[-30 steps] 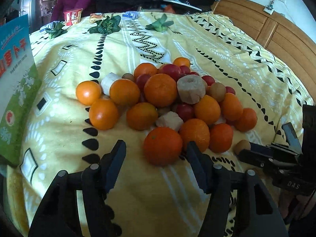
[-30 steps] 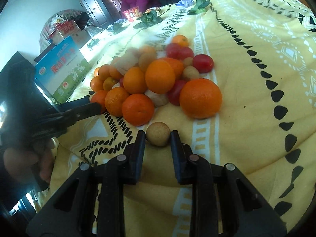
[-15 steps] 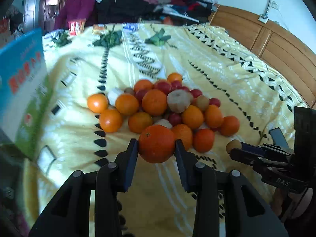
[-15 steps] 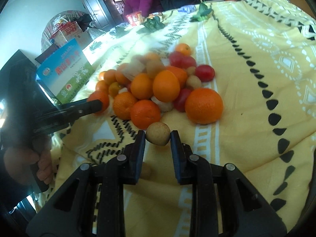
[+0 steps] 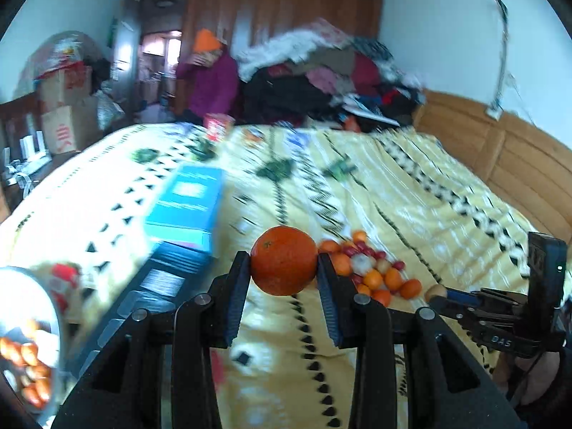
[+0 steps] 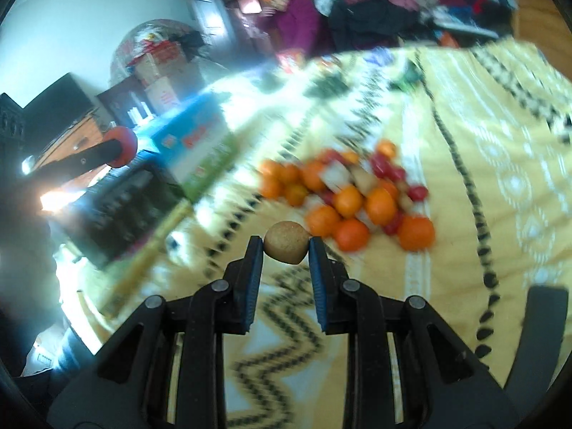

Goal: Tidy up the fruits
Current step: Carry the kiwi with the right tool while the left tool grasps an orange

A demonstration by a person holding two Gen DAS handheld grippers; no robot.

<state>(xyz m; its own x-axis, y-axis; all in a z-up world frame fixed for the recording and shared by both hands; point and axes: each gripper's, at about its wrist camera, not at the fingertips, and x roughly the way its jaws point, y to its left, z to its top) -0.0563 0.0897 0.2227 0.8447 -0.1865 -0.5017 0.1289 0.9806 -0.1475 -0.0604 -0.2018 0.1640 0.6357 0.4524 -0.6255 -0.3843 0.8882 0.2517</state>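
My left gripper clamps a round orange, stem dimple toward ten o'clock; my right gripper pinches a small round tan fruit, fruit pile at one o'clock.

At lower left of my left wrist view, a bowl is cut off by the frame edge, its contents blurred. My right wrist view smears the fruit pile; the box lettering stays unreadable to me.
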